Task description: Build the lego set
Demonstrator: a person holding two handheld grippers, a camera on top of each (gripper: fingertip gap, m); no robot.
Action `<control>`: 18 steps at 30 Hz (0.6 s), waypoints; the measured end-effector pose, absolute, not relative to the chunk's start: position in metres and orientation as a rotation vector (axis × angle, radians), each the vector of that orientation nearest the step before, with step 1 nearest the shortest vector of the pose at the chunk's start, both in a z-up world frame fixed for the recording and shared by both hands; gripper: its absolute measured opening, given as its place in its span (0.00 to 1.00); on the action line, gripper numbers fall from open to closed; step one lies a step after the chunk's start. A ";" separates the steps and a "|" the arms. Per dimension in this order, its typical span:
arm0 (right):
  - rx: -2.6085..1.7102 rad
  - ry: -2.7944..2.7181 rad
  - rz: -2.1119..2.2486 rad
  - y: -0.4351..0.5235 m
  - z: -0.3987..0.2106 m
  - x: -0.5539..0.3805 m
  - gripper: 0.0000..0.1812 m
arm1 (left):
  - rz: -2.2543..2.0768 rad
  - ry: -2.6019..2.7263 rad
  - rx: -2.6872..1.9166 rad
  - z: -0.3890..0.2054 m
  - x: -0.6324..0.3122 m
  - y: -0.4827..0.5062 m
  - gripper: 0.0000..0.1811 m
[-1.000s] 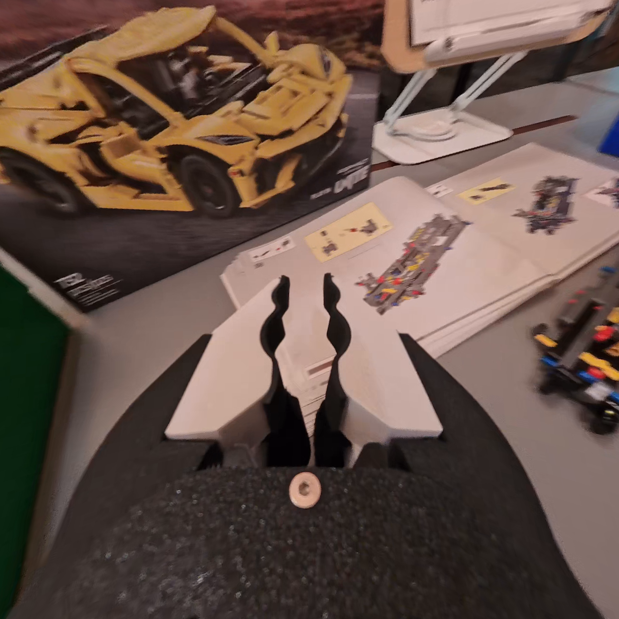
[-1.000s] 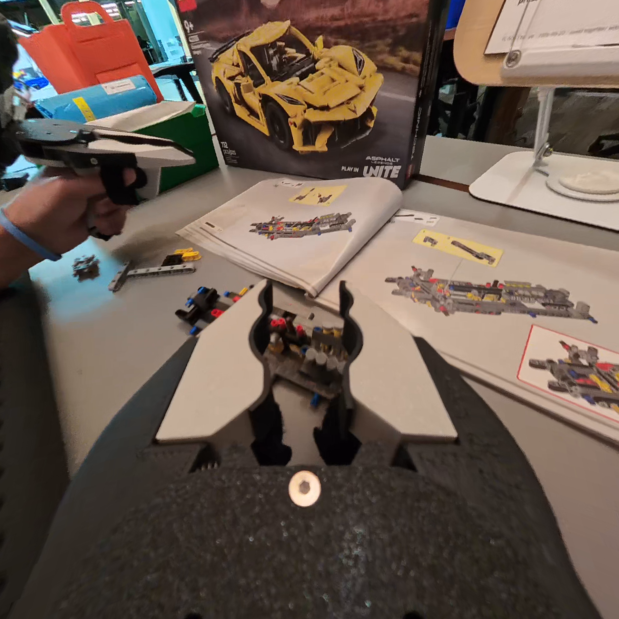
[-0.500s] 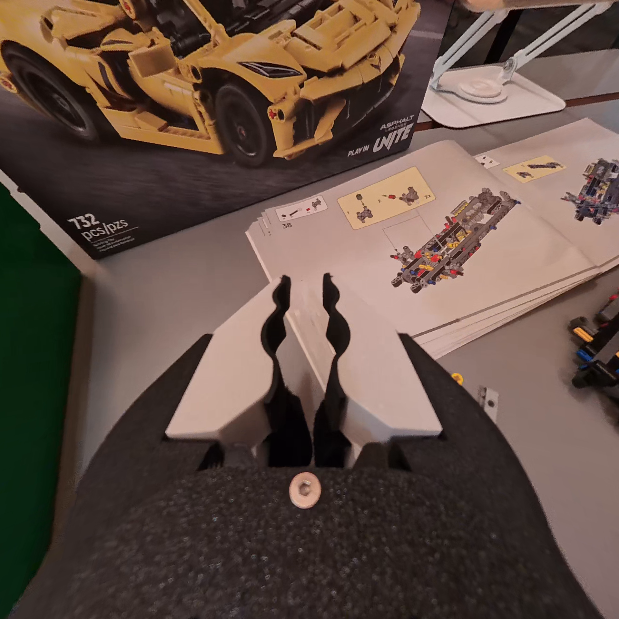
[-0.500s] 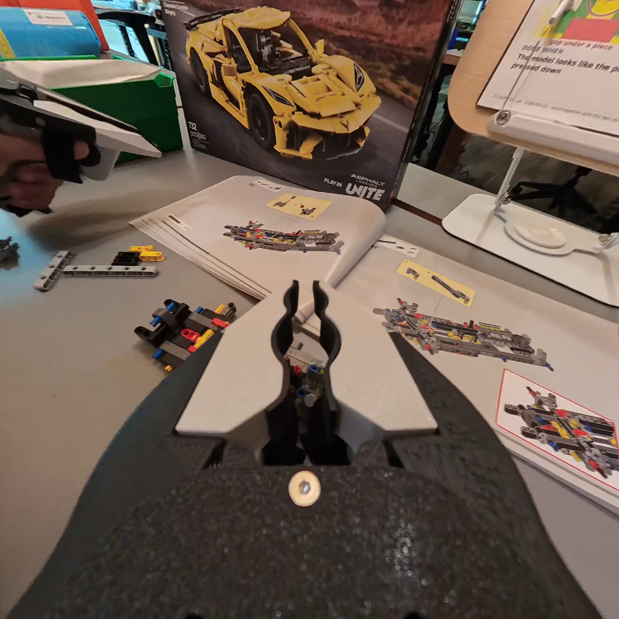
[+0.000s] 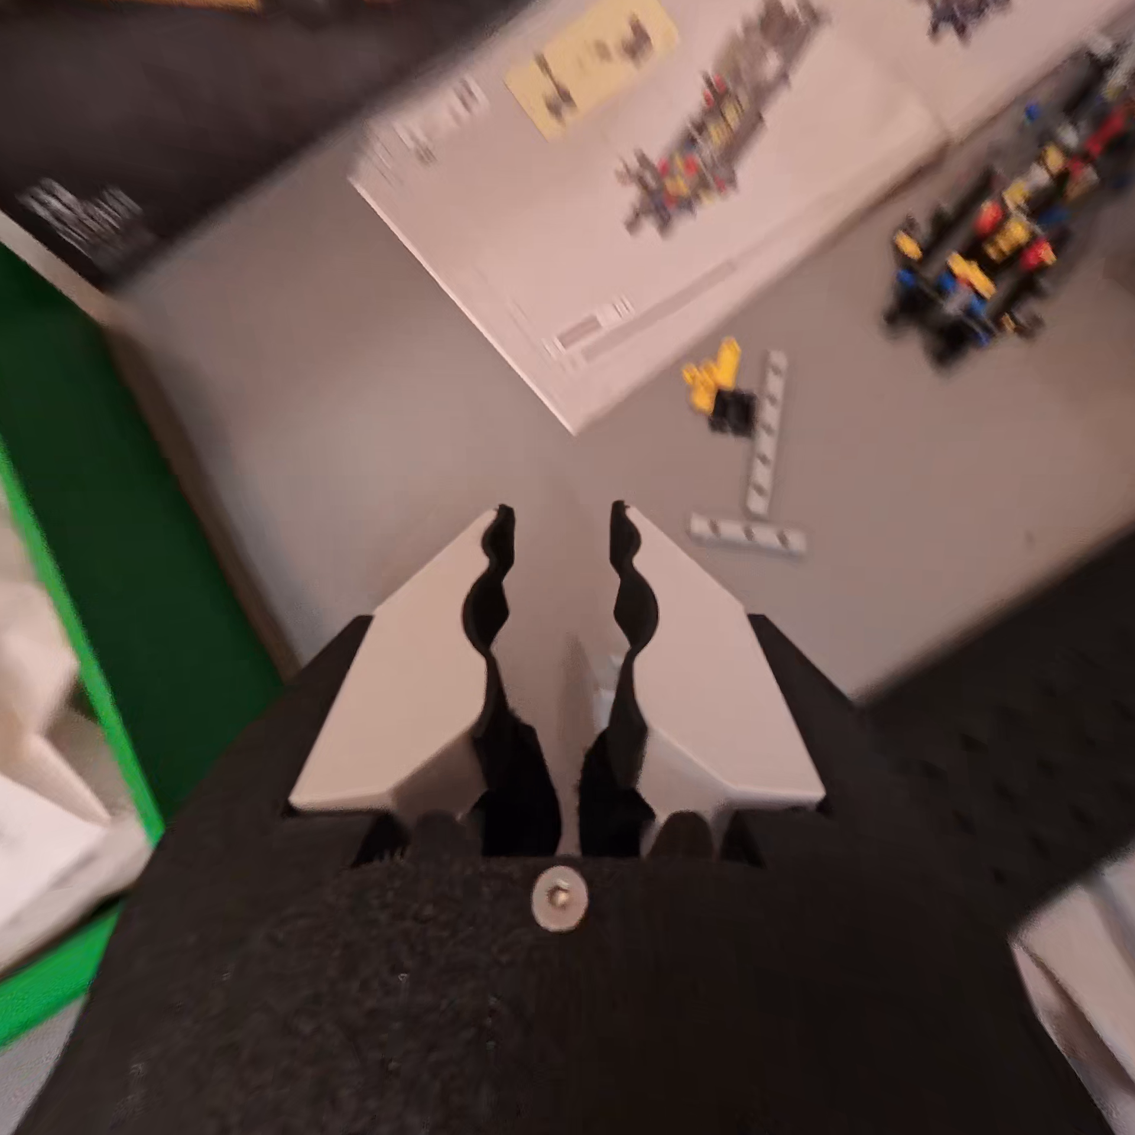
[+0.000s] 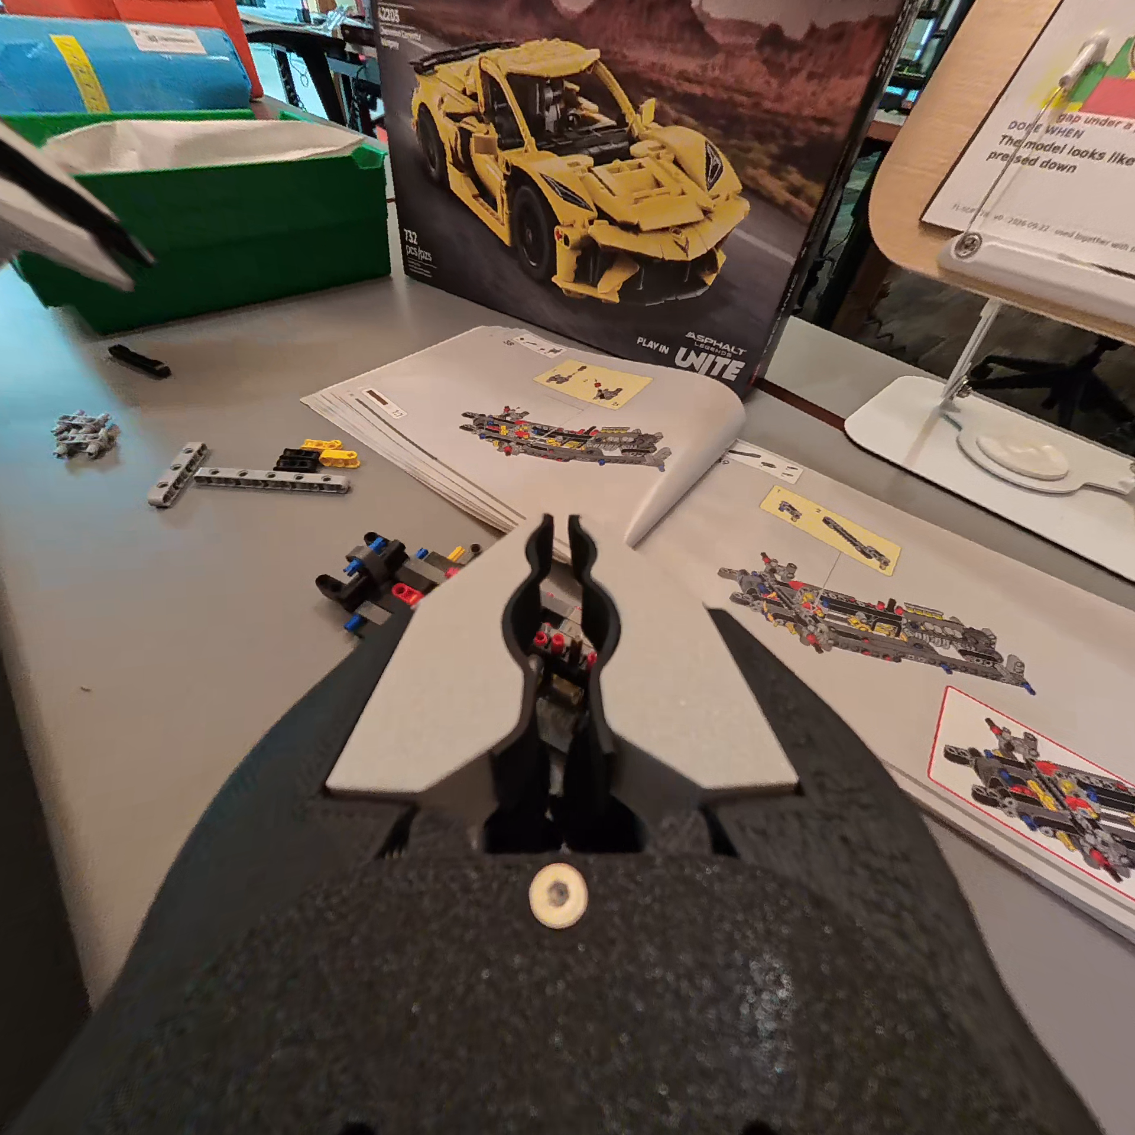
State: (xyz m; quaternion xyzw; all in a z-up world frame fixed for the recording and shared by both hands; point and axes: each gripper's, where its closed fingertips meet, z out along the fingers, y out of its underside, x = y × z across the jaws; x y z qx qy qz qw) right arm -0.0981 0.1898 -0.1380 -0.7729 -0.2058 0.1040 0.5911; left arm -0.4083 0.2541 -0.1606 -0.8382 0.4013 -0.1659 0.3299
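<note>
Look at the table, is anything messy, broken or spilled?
Nothing looks broken or spilled. Loose pieces lie scattered on the table: two grey beams, small yellow and black bits, a grey clump. The instruction booklet lies open, one page curling up. The right gripper grips the lego chassis.

Looks like a lab or workshop space, not someone's home: plain grey desk (image 6: 184, 706), a green parts bin (image 6: 233, 227) lined with white paper, a white stand (image 6: 982, 430) holding a clipboard with a printed instruction sheet, more tables and an office chair (image 6: 1044, 374) in the background, plus an orange bag (image 6: 184, 12) behind the bin
</note>
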 end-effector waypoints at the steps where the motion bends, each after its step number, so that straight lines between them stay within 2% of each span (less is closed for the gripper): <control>1: -1.797 -0.485 0.235 0.188 -0.138 -0.098 0.01 | -0.454 1.102 -2.239 -0.169 -0.412 0.238 0.19; 4: -1.802 -0.500 0.213 0.184 -0.140 -0.099 0.01 | -0.387 1.276 -2.327 -0.199 -0.420 0.201 0.24; 8: -1.798 -0.511 0.184 0.184 -0.139 -0.099 0.00 | -0.276 1.339 -2.368 -0.221 -0.424 0.185 0.25; 18: -1.815 -0.526 0.192 0.185 -0.144 -0.102 0.00 | -0.309 1.363 -2.330 -0.223 -0.439 0.195 0.14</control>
